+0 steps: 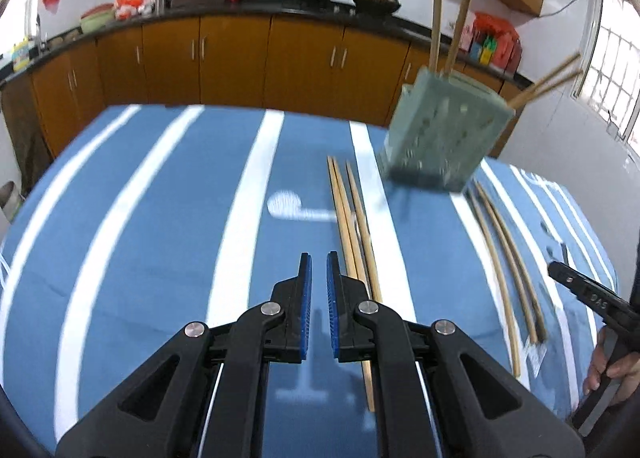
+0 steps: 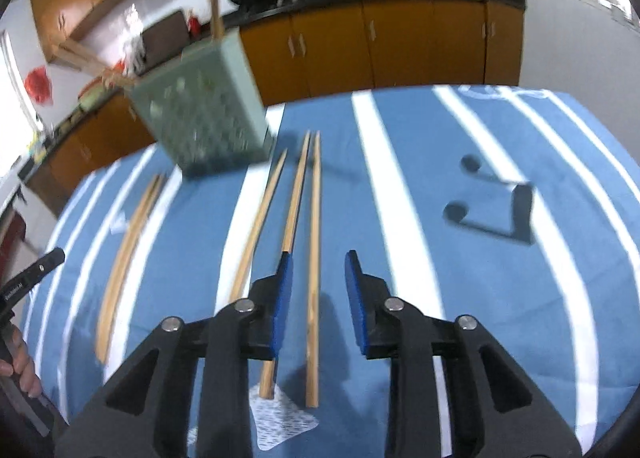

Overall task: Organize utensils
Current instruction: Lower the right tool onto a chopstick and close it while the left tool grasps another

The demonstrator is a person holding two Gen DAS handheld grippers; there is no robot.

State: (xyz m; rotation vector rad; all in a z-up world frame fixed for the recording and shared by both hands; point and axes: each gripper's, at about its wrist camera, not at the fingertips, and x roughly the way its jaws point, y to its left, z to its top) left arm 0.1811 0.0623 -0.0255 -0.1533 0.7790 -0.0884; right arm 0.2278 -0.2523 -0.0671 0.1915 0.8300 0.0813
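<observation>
Over the striped desk [image 2: 500,298], the right gripper [image 2: 318,278] hangs part-open and empty astride a loose chopstick [image 2: 314,258], apparently next for the blurred green holder [image 2: 208,118]; left gripper [image 1: 319,278] nearly shut, empty.

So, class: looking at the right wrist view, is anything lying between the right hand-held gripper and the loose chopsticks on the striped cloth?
Nothing visible. The right hand-held gripper is open above the loose chopsticks, one showing between its fingers, with only striped cloth around them. The green holder stands beyond their far tips.
</observation>
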